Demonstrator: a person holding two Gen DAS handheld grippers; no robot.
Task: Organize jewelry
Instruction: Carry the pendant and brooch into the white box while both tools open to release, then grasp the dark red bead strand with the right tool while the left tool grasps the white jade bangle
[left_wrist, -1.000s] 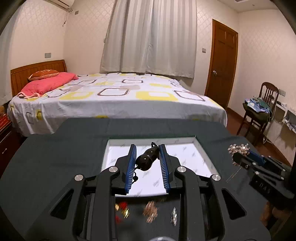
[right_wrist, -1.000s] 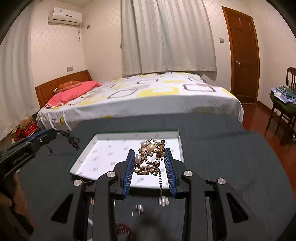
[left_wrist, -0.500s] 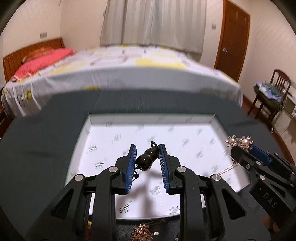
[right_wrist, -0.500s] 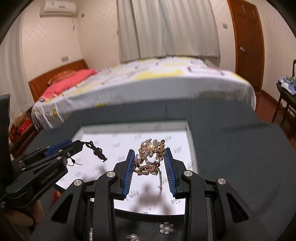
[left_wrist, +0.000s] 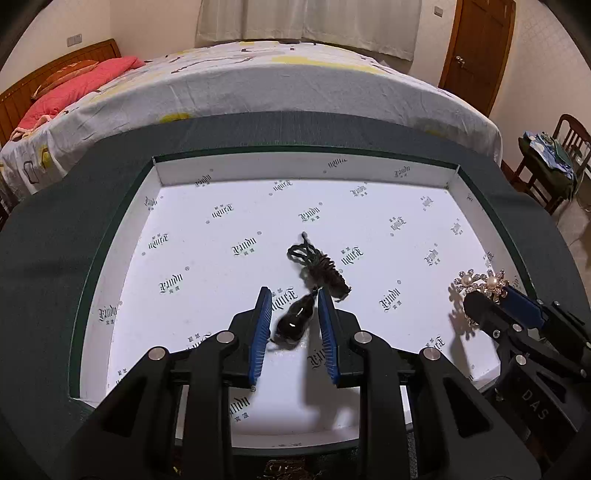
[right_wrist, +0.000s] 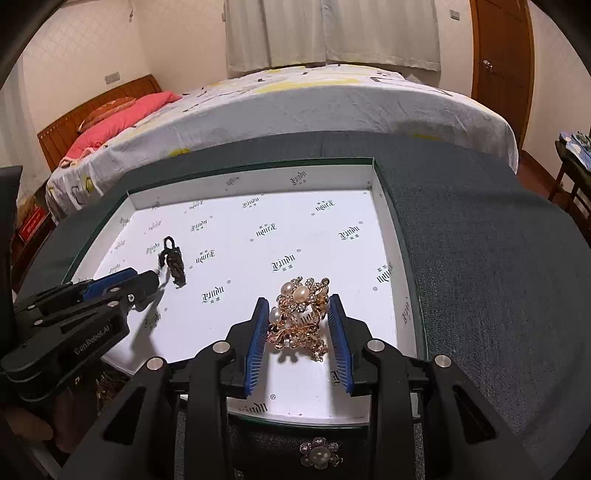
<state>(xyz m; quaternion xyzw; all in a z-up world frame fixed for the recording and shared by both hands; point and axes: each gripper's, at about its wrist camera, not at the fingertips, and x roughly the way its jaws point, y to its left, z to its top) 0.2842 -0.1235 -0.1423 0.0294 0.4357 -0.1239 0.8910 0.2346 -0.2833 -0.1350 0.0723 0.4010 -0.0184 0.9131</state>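
Observation:
A wide white tray (left_wrist: 303, 168) printed with logos, green at the rim, lies on the dark grey tablecloth. My left gripper (left_wrist: 293, 299) is shut on a dark gourd-shaped pendant (left_wrist: 295, 321), low over the tray's middle. The pendant's knotted cord (left_wrist: 321, 269) rests on the tray floor beyond the fingertips. My right gripper (right_wrist: 298, 301) is shut on a gold brooch with pearls (right_wrist: 299, 317), just above the tray (right_wrist: 251, 182) near its right front. Each view shows the other gripper too: the right gripper (left_wrist: 491, 306) with the brooch (left_wrist: 480, 284), and the left gripper (right_wrist: 140, 284) with the cord (right_wrist: 173, 262).
A small pearl flower brooch (right_wrist: 319, 452) lies on the cloth in front of the tray, and some gold pieces (left_wrist: 284, 469) show under the left gripper. A bed (left_wrist: 258, 74) stands right behind the table. A chair (left_wrist: 554, 155) and a door (left_wrist: 476, 48) are at the right.
Both grippers have come down and tipped toward the tray, which now fills the views. The pendant's cord has settled onto the tray floor. Both grips are unchanged.

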